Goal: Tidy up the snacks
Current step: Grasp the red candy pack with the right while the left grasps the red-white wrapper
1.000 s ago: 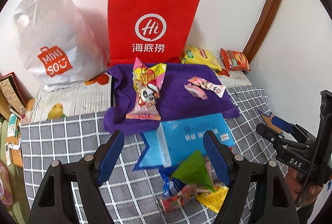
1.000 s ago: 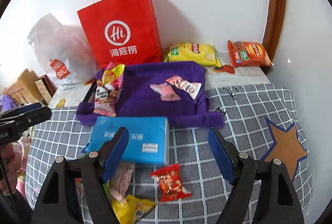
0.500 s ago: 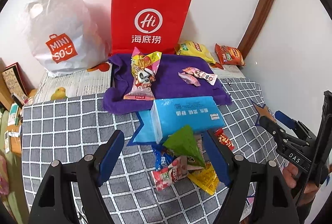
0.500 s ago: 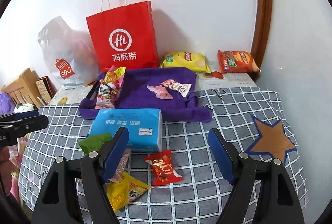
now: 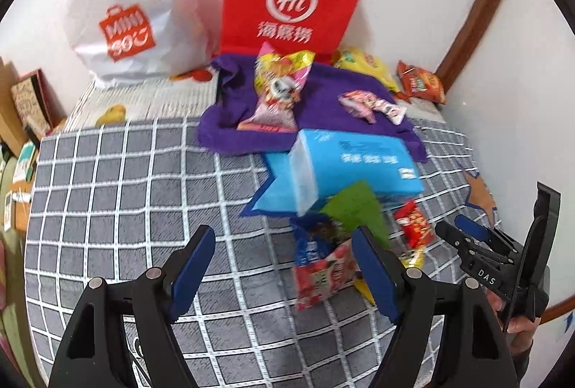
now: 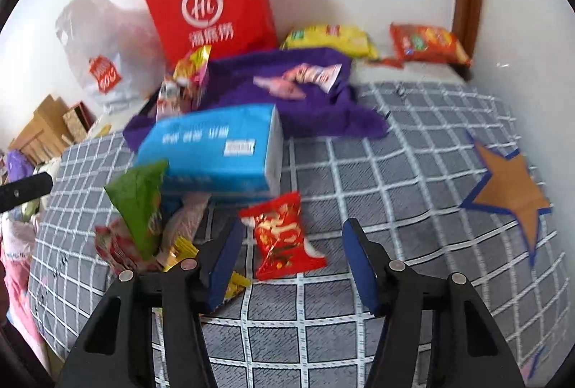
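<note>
A small red snack packet (image 6: 284, 237) lies flat on the grey checked cloth (image 6: 413, 179). My right gripper (image 6: 293, 244) is low over it with a blue pad on each side. Its jaws are closing, and a gap still shows between pads and packet. My left gripper (image 5: 284, 266) stands open over the cloth with nothing pressed between its pads. A pink-red packet (image 5: 323, 280) lies just inside its right finger (image 5: 373, 273). That packet belongs to a loose pile topped by a green packet (image 5: 355, 208). A blue tissue pack (image 6: 215, 147) lies behind the pile.
A purple towel (image 6: 305, 100) behind the tissue pack carries a few pink and yellow snacks. A red paper bag (image 6: 208, 3) and a white plastic bag (image 5: 125, 10) stand at the wall. Yellow (image 6: 330, 37) and orange (image 6: 427, 43) chip bags lie at the back right.
Both grippers have sunk toward the cloth, so the snack pile looks closer. The right jaws have narrowed around the red packet. The left jaws keep the same width.
</note>
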A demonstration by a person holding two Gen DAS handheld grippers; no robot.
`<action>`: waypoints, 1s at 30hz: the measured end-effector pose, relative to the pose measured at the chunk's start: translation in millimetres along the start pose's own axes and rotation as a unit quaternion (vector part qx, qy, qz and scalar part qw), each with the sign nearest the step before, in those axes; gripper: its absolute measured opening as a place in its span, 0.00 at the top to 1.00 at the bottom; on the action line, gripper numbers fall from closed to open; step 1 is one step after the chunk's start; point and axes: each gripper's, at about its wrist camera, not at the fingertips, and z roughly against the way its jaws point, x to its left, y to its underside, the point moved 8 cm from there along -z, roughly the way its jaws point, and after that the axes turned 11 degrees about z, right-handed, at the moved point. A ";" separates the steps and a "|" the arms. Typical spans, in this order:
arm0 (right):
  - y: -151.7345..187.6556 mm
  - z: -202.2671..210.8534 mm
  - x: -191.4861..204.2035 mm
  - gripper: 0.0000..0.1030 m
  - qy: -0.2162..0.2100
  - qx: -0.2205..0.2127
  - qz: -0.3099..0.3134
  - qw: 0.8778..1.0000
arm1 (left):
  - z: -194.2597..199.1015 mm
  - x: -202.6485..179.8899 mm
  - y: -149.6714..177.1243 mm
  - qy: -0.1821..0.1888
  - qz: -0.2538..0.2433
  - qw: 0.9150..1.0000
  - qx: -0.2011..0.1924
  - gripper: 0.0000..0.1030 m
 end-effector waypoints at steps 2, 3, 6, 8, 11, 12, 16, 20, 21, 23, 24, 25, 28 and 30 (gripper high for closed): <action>3.6 -11.0 4.7 0.44 -0.009 0.008 0.007 1.000 | -7.2 6.6 2.9 -0.004 0.004 1.000 0.009 0.25; 4.3 -15.7 6.4 0.44 -0.011 0.011 0.011 1.000 | -8.9 8.9 3.6 -0.005 0.006 1.000 0.011 0.25; 6.8 -30.4 11.5 0.44 -0.019 0.023 0.027 0.999 | -14.7 16.2 6.3 -0.007 0.011 1.000 0.016 0.25; 8.0 -38.5 11.7 0.44 -0.017 0.030 0.033 0.999 | -17.4 17.7 8.0 -0.007 0.010 1.000 0.018 0.25; 11.1 -53.9 10.8 0.52 -0.019 0.046 0.037 0.998 | -22.5 17.3 11.5 -0.004 0.005 1.000 0.022 0.25; 12.3 -58.0 10.8 0.54 -0.020 0.052 0.039 0.998 | -24.4 15.7 13.1 -0.002 0.002 1.000 0.024 0.25; 12.3 -58.1 9.4 0.62 -0.008 0.037 0.061 0.997 | -32.5 0.9 22.2 0.008 -0.026 0.999 0.031 0.25; 19.6 -50.2 -6.6 0.62 0.003 0.025 0.046 0.999 | -43.0 -15.5 29.8 0.024 -0.048 0.998 0.043 0.25; 23.1 -48.3 -11.1 0.62 0.007 0.023 0.044 0.999 | -47.2 -19.6 32.7 0.031 -0.052 0.997 0.049 0.25; 26.1 -44.9 -16.0 0.62 0.008 0.015 0.041 0.999 | -59.5 -24.7 39.8 0.036 -0.055 0.996 0.068 0.25; 27.0 -44.1 -16.9 0.62 0.007 0.012 0.040 0.999 | -65.9 -25.6 43.7 0.034 -0.053 0.995 0.074 0.25; 27.7 -44.0 -17.2 0.61 0.007 0.009 0.039 0.999 | -69.9 -27.0 47.0 0.035 -0.052 0.996 0.071 0.27; 26.6 -48.3 -16.3 0.60 0.018 0.001 0.041 0.999 | -76.0 -30.0 55.6 0.034 -0.057 0.996 0.062 0.35; 26.7 -49.8 -14.1 0.60 0.031 -0.006 0.051 0.998 | -80.1 -30.1 62.0 0.035 -0.066 0.995 0.070 0.59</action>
